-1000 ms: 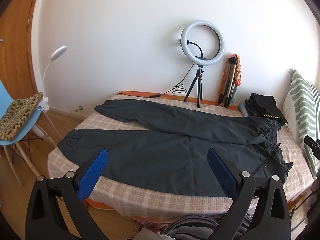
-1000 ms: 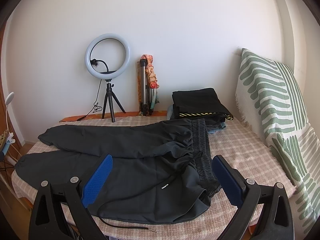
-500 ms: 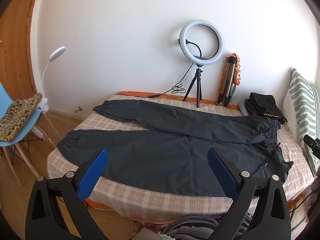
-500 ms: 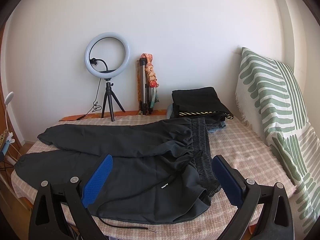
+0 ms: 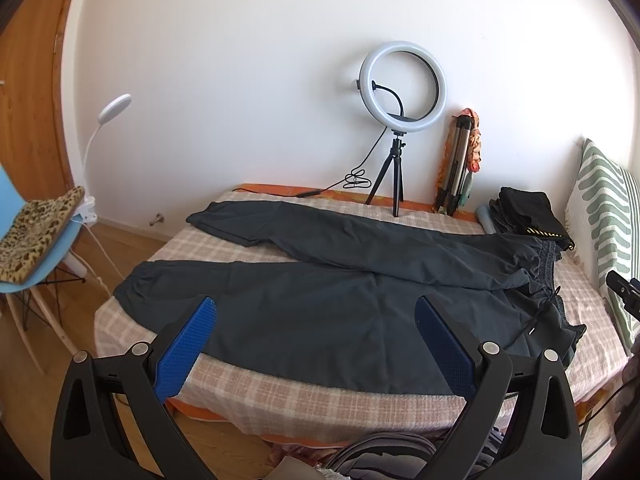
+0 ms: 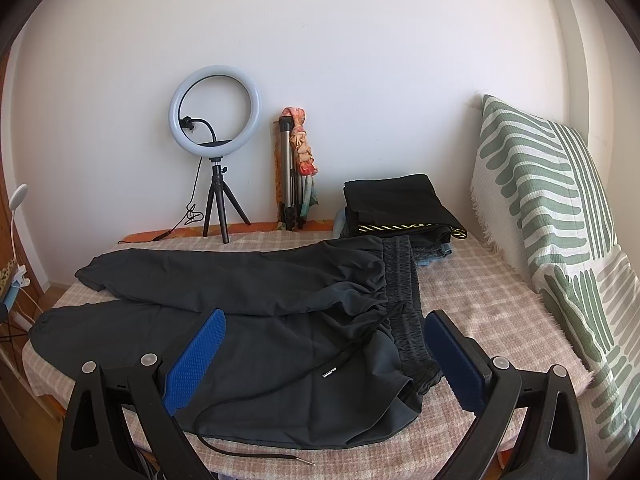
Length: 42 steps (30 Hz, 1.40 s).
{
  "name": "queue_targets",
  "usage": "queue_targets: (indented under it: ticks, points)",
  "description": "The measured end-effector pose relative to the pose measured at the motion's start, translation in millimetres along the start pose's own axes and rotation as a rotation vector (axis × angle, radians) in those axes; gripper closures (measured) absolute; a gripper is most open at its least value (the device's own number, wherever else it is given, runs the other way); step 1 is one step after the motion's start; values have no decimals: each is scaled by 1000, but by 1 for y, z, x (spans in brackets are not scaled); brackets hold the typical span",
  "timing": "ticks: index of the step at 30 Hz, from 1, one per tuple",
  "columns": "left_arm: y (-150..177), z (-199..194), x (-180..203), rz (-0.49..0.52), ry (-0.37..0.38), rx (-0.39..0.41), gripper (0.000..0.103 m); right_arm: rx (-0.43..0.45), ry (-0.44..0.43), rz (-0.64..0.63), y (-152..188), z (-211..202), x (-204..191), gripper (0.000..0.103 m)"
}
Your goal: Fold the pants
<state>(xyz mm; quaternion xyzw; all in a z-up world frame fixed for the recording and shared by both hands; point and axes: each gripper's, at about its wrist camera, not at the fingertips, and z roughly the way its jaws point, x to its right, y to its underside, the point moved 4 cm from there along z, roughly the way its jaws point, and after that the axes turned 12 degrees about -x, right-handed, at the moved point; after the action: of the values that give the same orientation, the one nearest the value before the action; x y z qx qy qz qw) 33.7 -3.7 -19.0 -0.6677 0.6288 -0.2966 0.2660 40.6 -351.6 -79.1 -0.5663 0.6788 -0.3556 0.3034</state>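
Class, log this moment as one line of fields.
pants: flat on bed, unfolded | left tongs: open, empty | right tongs: open, empty, above waistband | fold: not started

No readable text, labels, brands or numbers in either view. Closest thing to a marking: a yellow-and-black striped band on the edge of the folded black clothes (image 6: 394, 204), pattern only, no letters. Pants (image 5: 320, 280), pillow (image 6: 548, 208) and ring light (image 5: 402, 86) carry no visible print or logo. Blue pads (image 6: 195, 360) are textured, unmarked.
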Motion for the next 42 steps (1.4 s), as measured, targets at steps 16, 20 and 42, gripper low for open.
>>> queue_targets:
  ticks: [16, 20, 42]
  points:
    - [-2, 0, 3, 9, -16, 5, 3, -4, -5, 3, 1, 2, 1, 2]
    - [-2, 2, 0, 2, -14, 2, 3, -3, -6, 3, 1, 2, 2, 2]
    - [-16, 3, -38, -32, 22, -6, 19, 27, -136, -40, -37, -10, 4, 2]
